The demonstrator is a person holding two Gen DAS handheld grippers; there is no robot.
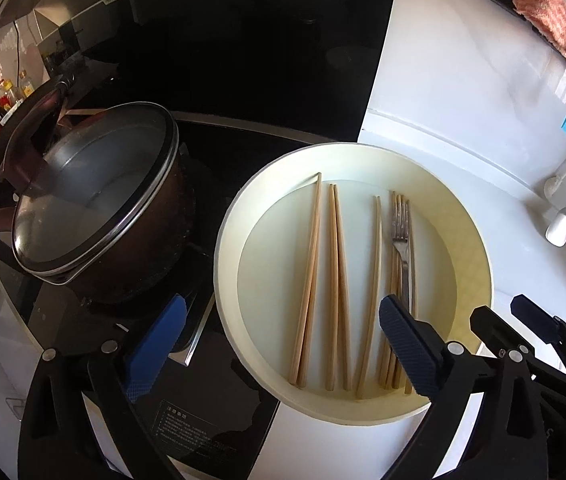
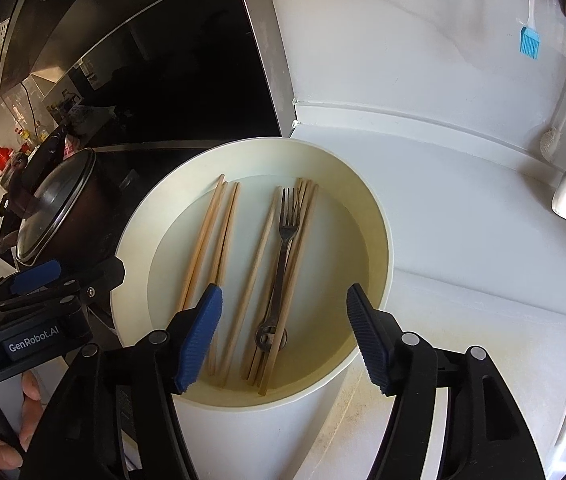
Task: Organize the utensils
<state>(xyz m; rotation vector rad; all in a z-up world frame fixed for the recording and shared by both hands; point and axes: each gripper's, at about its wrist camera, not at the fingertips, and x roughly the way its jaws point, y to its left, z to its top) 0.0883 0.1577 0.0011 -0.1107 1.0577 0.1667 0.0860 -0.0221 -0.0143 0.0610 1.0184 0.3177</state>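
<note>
Glossy white worktop (image 2: 463, 208), round cream basin (image 2: 379, 216) holding slim wooden chopsticks (image 2: 203, 240) and steel fork (image 2: 285, 236), glass-lidded dark pot (image 1: 95, 208) left, left tool (image 1: 279, 344) and right tool (image 2: 283, 340) both agape, empty.

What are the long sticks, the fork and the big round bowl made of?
Long tan chopsticks: probably bamboo or wood, matte and pale brown. Grey fork: metal, dull with a slight shine. Cream round bowl: smooth and matte, maybe plastic; ceramic can't be ruled out.

Matt wooden chopsticks (image 2: 203, 240) & dull metal fork (image 2: 283, 256) in smooth cream plastic bowl (image 2: 379, 216).
</note>
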